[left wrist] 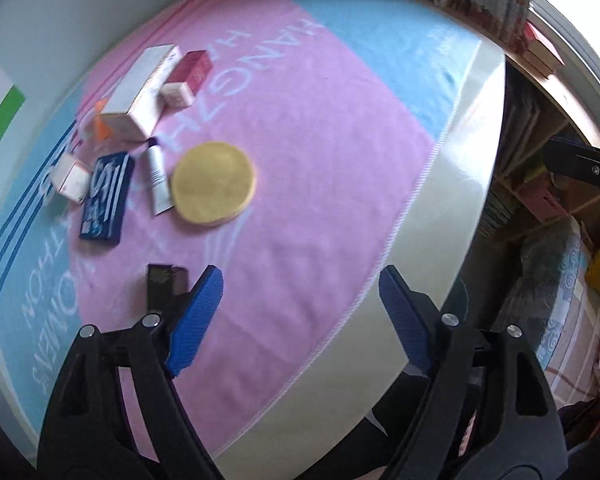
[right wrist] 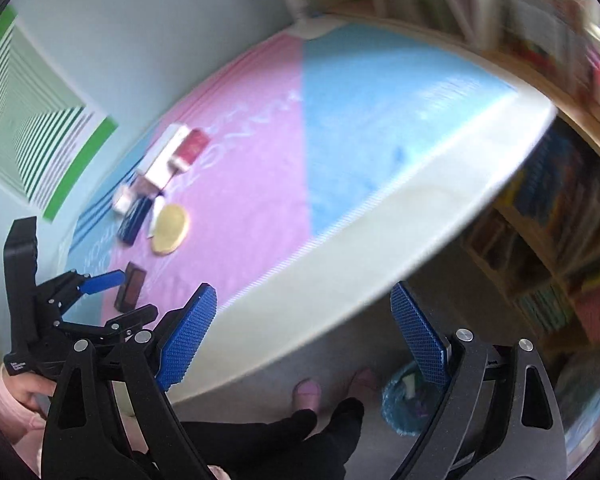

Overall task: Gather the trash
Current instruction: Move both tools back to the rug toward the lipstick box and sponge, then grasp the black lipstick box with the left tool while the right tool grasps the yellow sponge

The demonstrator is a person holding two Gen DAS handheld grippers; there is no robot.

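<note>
Both my left tongs (left wrist: 300, 312) and right tongs (right wrist: 304, 332) gape wide, empty; boxes (left wrist: 140, 92) lie ahead-left on the towel (left wrist: 300, 140).

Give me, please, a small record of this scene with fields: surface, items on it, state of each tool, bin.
surface: table covered by a pink and light blue cloth
items: round yellow disc, dark blue packet, white tube, long white box, red box, small dark packet lying nearest the left tool
left tool: open, nothing between its fingers
right tool: open, nothing held
bin: blue-lined bin on the floor beside the person's feet, some items inside
</note>
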